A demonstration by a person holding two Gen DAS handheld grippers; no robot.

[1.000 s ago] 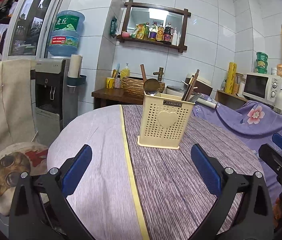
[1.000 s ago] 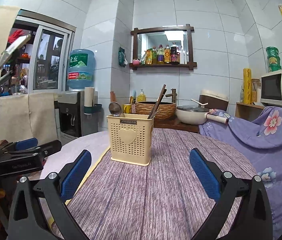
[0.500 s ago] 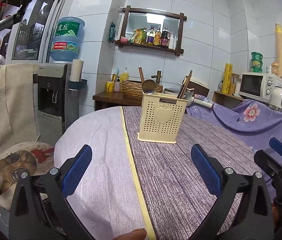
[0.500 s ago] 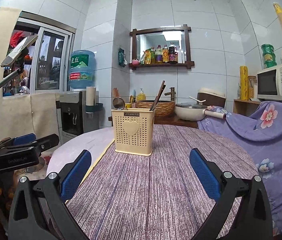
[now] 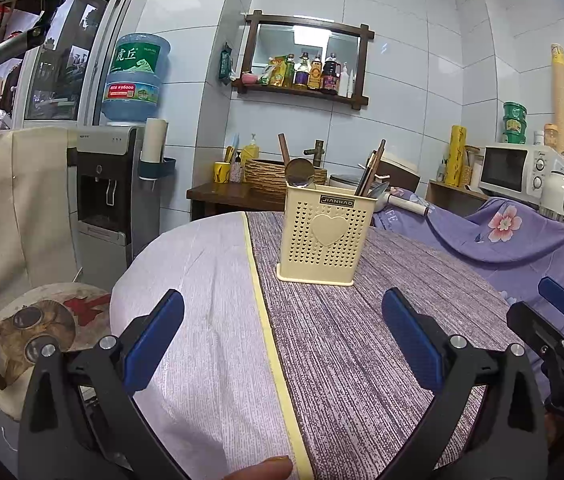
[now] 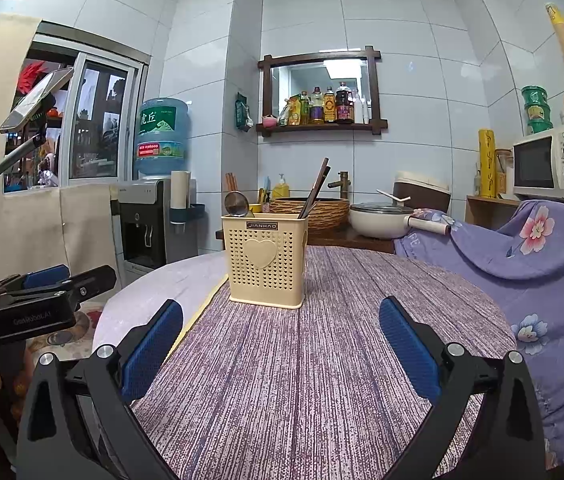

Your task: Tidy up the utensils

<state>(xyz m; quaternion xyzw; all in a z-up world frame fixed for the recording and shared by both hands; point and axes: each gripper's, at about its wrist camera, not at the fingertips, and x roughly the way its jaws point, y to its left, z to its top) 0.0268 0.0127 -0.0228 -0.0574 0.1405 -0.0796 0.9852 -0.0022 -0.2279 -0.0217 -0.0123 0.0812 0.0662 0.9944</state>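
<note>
A cream perforated utensil holder (image 5: 324,236) with a heart on its front stands upright on the round table (image 5: 209,280), also in the right wrist view (image 6: 266,260). A metal spoon (image 5: 299,172) and dark chopsticks (image 5: 370,168) stand in it; they also show as the spoon (image 6: 236,204) and chopsticks (image 6: 314,188). My left gripper (image 5: 282,332) is open and empty, well short of the holder. My right gripper (image 6: 280,338) is open and empty, also short of it.
A purple striped cloth (image 6: 322,360) covers the table's right part. A purple floral cloth (image 6: 530,256) drapes a seat at right. A water dispenser (image 5: 113,192) stands at left. Behind are a woven basket (image 6: 314,210), a white pot (image 6: 382,220) and a microwave (image 5: 518,168).
Both grippers have drawn back from the holder and tilted up; the holder looks smaller and farther. Both stay open and empty. A fingertip has come into the left view's bottom edge.
</note>
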